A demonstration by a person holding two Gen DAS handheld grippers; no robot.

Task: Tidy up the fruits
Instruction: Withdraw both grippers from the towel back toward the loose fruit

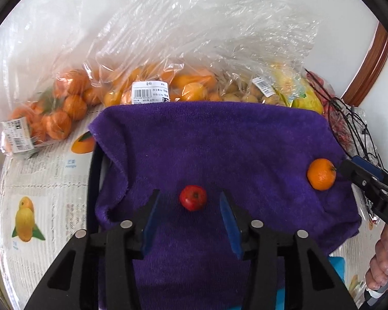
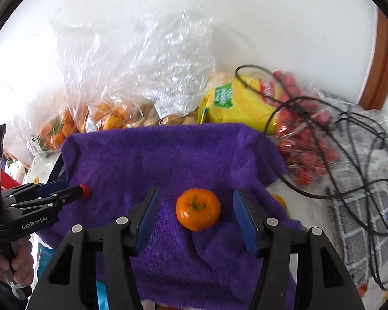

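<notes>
- Purple towel: soft, yielding base.
- Small red fruit: light, easily bruised; flanks to be taken; left gripper released around it.
- Mandarin: light, soft-skinned; sides to be taken; right gripper released, pads clear.

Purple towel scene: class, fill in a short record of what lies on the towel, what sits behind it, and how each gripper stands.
surface: purple towel
fruit on towel: small red fruit; mandarin, lying apart
left gripper: open, red fruit between its fingers, pads not touching
right gripper: open, mandarin between its fingers, pads not touching
behind towel: clear bags of oranges, yellow pack, bag of small red fruit
right of towel: black cable
</notes>
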